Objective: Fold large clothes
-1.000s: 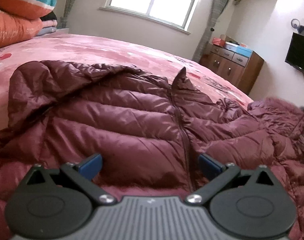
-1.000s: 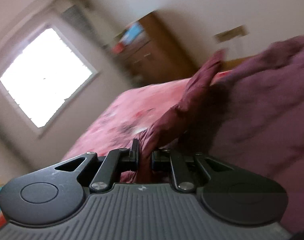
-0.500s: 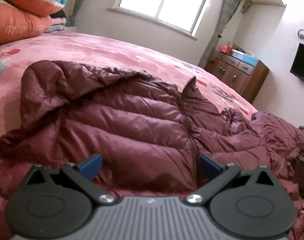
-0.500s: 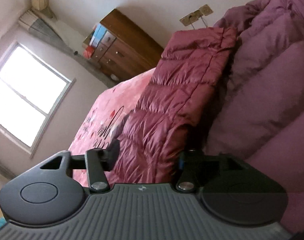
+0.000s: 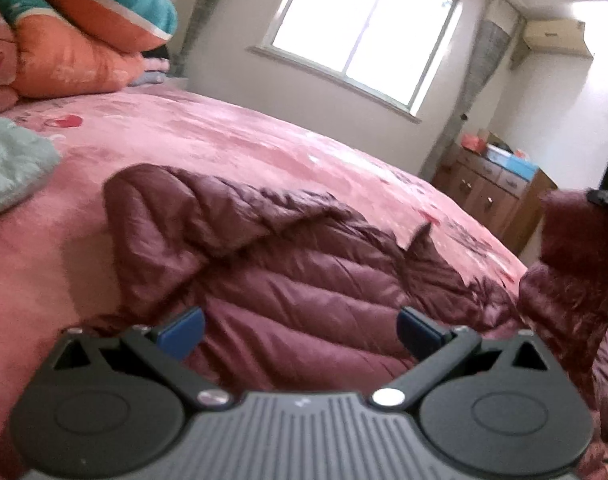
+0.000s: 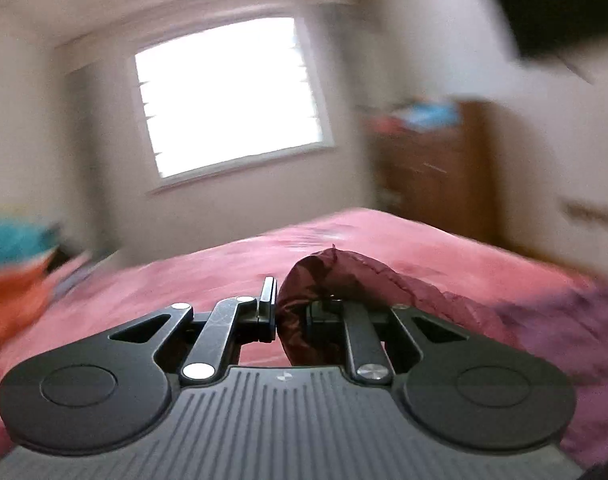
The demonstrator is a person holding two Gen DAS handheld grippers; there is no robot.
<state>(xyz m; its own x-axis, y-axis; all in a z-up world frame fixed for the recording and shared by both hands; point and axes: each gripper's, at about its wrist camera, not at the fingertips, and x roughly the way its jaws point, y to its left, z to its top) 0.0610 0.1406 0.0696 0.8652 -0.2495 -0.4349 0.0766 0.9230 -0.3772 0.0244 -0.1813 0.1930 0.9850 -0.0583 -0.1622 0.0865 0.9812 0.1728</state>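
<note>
On the bed [image 5: 232,148] | left hand-held gripper [image 5: 300,330] wide | right hand-held gripper [image 6: 290,314] pinching jacket [image 5: 304,280]

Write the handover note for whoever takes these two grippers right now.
Left gripper: open, empty, over the maroon quilted puffer jacket.
Right gripper: jaws just closed on a fold of the jacket's edge, lifted at the right side.
Jacket lies spread on the pink bedspread, zip up, one sleeve folded across the top.
Done: right side picked up.
Left: probably carry it over the body, flatten, then fold the rest.
</note>
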